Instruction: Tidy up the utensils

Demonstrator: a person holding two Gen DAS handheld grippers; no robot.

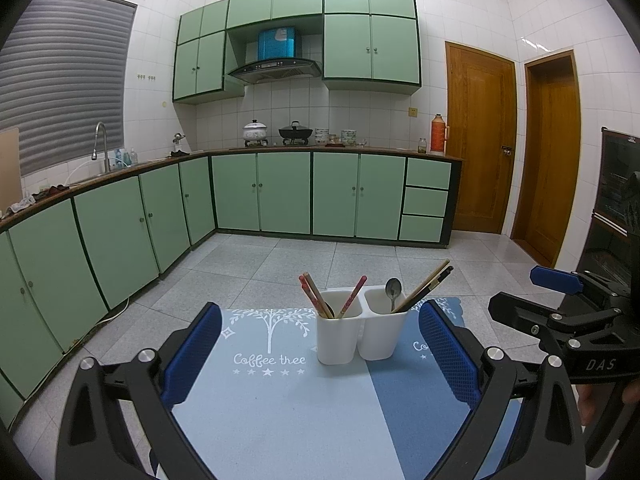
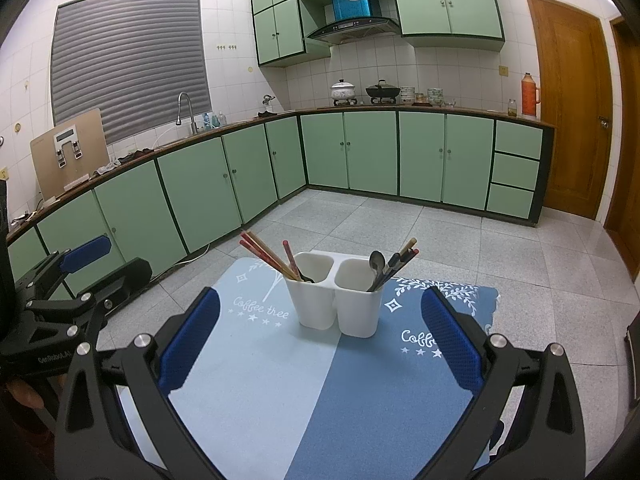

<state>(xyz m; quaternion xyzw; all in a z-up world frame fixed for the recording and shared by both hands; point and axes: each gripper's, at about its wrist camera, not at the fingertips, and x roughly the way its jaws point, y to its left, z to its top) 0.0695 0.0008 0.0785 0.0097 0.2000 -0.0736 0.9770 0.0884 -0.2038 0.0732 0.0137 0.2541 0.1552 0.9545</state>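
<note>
A white two-cup utensil holder (image 1: 360,328) (image 2: 336,296) stands on a two-tone blue mat (image 1: 280,400) (image 2: 312,392). Its left cup holds red and tan chopsticks (image 1: 316,294) (image 2: 268,256) and a dark spoon bowl. The right cup holds a metal spoon (image 1: 393,291) (image 2: 377,264) and darker chopsticks (image 1: 428,286) (image 2: 400,260). My left gripper (image 1: 320,354) is open, short of the holder, nothing between its fingers. My right gripper (image 2: 320,344) is likewise open and empty, just before the holder. Each gripper also shows in the other's view, the right gripper (image 1: 560,308) and the left gripper (image 2: 80,280).
The mat lies on a small table over a grey tiled floor. Green cabinets (image 2: 360,152) with a counter, sink, pots and a thermos (image 2: 530,94) line the far walls. Wooden doors (image 1: 480,140) stand at the right. A dark appliance (image 1: 616,200) is at the far right.
</note>
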